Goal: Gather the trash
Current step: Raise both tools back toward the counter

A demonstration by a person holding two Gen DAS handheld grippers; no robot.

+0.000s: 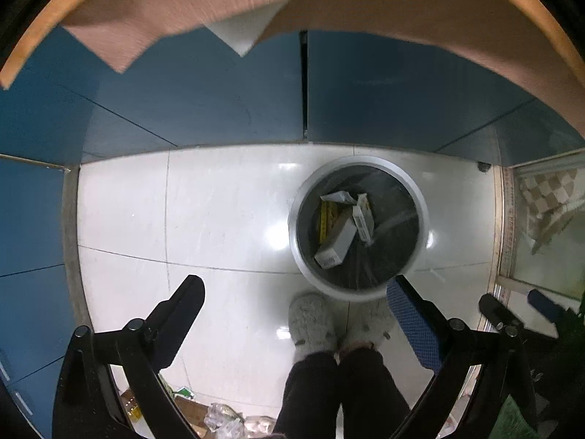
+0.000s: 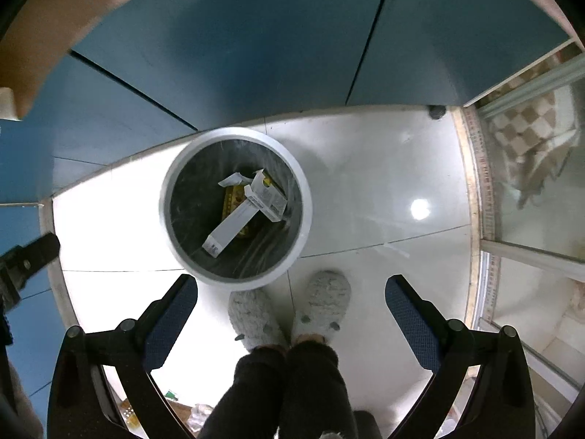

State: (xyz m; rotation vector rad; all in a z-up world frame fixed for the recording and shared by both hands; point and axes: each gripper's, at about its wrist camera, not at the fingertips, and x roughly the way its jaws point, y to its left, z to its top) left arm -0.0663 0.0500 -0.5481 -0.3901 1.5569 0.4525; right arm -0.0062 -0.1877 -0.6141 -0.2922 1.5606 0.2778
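A round grey trash bin (image 1: 420,197) with a clear liner stands on the white tiled floor; in the right wrist view the bin (image 2: 172,179) sits left of centre. Inside lie white cartons (image 1: 338,243) (image 2: 234,226) and a yellow package (image 1: 327,217) (image 2: 230,201). My left gripper (image 1: 296,294) is open and empty, held high above the floor beside the bin. My right gripper (image 2: 290,292) is open and empty, also high above the floor, right of the bin. The right gripper's fingers (image 1: 491,309) show at the right edge of the left wrist view.
The person's feet in grey fuzzy slippers (image 1: 310,323) (image 2: 323,300) stand just in front of the bin. Blue cabinet doors (image 1: 219,102) (image 2: 256,44) run behind it under a beige countertop edge (image 1: 438,7). A glass door and checkered cloth (image 2: 526,146) are at right. Loose packaging (image 1: 219,419) lies at bottom.
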